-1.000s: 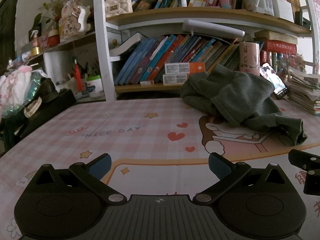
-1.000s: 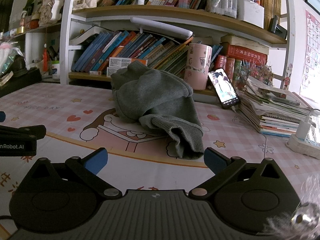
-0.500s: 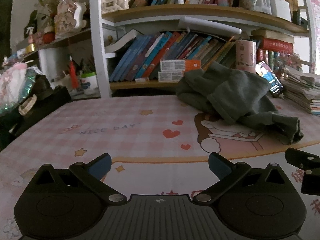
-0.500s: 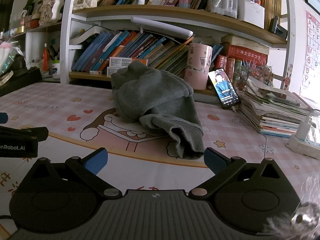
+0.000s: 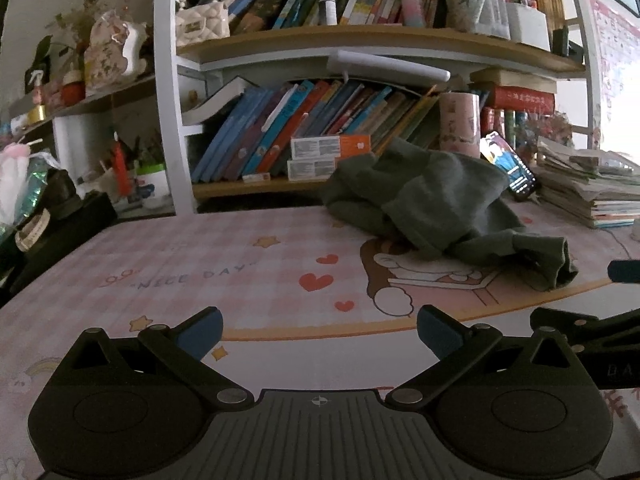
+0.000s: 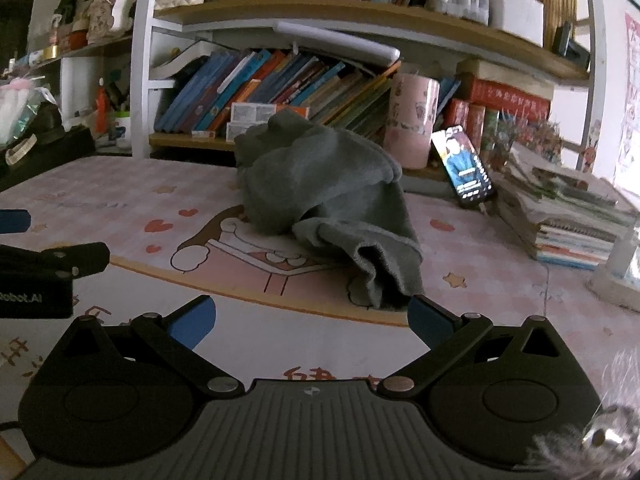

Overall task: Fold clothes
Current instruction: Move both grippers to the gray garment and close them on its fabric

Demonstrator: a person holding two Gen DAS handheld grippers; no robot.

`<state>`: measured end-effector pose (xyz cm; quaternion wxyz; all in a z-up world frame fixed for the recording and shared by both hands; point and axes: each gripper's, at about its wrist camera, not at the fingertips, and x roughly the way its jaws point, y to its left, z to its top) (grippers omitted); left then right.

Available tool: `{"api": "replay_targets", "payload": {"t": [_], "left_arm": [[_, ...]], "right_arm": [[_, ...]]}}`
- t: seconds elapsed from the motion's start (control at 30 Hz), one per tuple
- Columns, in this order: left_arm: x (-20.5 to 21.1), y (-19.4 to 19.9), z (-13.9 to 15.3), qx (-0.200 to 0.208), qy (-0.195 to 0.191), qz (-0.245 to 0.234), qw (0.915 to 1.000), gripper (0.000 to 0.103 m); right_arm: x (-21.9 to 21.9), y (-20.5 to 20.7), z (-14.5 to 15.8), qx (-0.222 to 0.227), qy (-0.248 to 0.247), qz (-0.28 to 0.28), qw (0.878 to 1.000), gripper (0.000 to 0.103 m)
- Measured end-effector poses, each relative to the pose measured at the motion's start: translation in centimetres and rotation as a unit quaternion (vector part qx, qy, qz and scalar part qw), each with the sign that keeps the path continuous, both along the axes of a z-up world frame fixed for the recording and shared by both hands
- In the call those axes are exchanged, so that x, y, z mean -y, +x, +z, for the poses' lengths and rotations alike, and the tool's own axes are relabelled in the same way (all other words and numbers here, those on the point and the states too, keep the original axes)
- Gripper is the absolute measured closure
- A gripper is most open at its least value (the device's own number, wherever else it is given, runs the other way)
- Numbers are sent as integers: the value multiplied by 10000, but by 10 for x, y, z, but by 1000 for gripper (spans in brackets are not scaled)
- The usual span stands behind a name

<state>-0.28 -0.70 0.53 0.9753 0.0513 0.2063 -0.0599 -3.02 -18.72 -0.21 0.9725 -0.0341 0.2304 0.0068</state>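
Note:
A crumpled grey-green garment [image 5: 436, 200] [image 6: 324, 192] lies in a heap on the pink cartoon-print table cover [image 5: 240, 264] [image 6: 120, 216], with a ribbed cuff [image 6: 380, 268] trailing toward me. My left gripper [image 5: 318, 330] hovers open over bare cover, well short and left of the heap. My right gripper [image 6: 312, 316] is open too, its right blue fingertip [image 6: 430, 316] just short of the cuff. Neither holds anything. Each gripper shows at the edge of the other's view.
A white bookshelf [image 5: 168, 92] full of books stands behind the table. A pink cylinder [image 6: 412, 120], a lit phone [image 6: 464, 168] and a stack of books [image 6: 568, 216] sit at the back right. Dark bags [image 5: 48, 216] crowd the left edge.
Both grippers have moved forward toward the garment. The right gripper's fingertip now sits near the cuff. Both stay open.

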Motion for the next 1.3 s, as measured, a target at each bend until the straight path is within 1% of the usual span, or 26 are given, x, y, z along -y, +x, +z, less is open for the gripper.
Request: {"api": "replay_targets", "payload": {"t": [0.1, 0.37, 0.5, 0.63, 0.77, 0.87, 0.97, 1.07, 1.2, 1.3], "left_arm": [[-4, 4, 2, -48, -115, -34, 9999, 0], [-14, 21, 5, -171, -350, -44, 9992, 0], [-15, 32, 12, -8, -260, 55, 9996, 0], [-14, 48, 24, 189, -168, 12, 9997, 0], [-11, 70, 33, 352, -179, -5, 9992, 0], [-7, 87, 36, 404, -284, -22, 9988, 0], [0, 104, 38, 441, -355, -85, 9984, 0], [10, 118, 39, 470, -326, -203, 9982, 0], [25, 136, 35, 367, -311, -375, 9981, 0], [35, 148, 32, 258, -409, -435, 9979, 0]], "right_arm": [[2, 4, 0, 2, 52, -8, 10000, 0], [2, 25, 4, 18, -64, 127, 9999, 0], [4, 45, 13, 96, -129, 220, 9996, 0], [8, 71, 26, 189, -154, 274, 9993, 0], [13, 99, 38, 304, -127, 285, 9991, 0], [19, 118, 42, 349, -112, 216, 9991, 0], [29, 134, 42, 354, -12, 167, 9992, 0], [40, 143, 39, 333, 108, 167, 9992, 0], [56, 151, 30, 190, 241, 154, 9994, 0], [64, 152, 25, 22, 389, 209, 9990, 0]]}}
